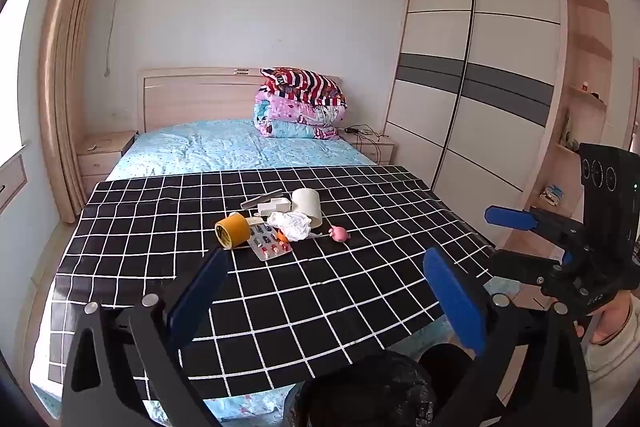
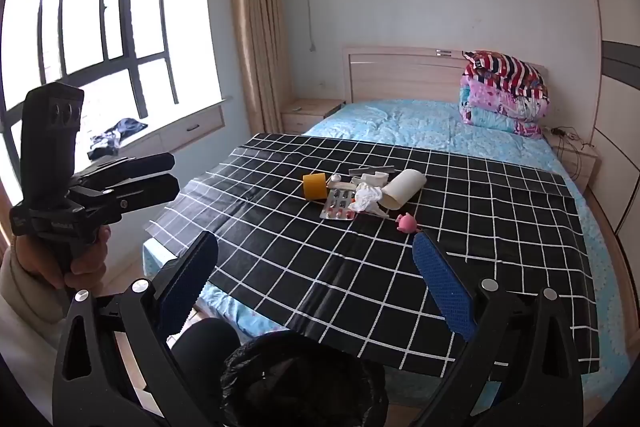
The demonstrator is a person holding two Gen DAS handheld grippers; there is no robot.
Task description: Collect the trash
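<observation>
Both claws, left (image 1: 324, 287) and right (image 2: 316, 279), are hanging wide and empty; the trash pile (image 2: 360, 193) is lying ahead on the bed (image 2: 500, 227), seemingly about equally far from each.

Both wrist views overlook the checkered cloth (image 1: 360, 287) from the bed's foot.

Soft daylight comes from the window (image 2: 92, 39) left of the jaws, its panes washed out white. The room is evenly bright with faint shadows. Both views bend strongly toward dark rounded corners; focus is slightly soft throughout.
</observation>
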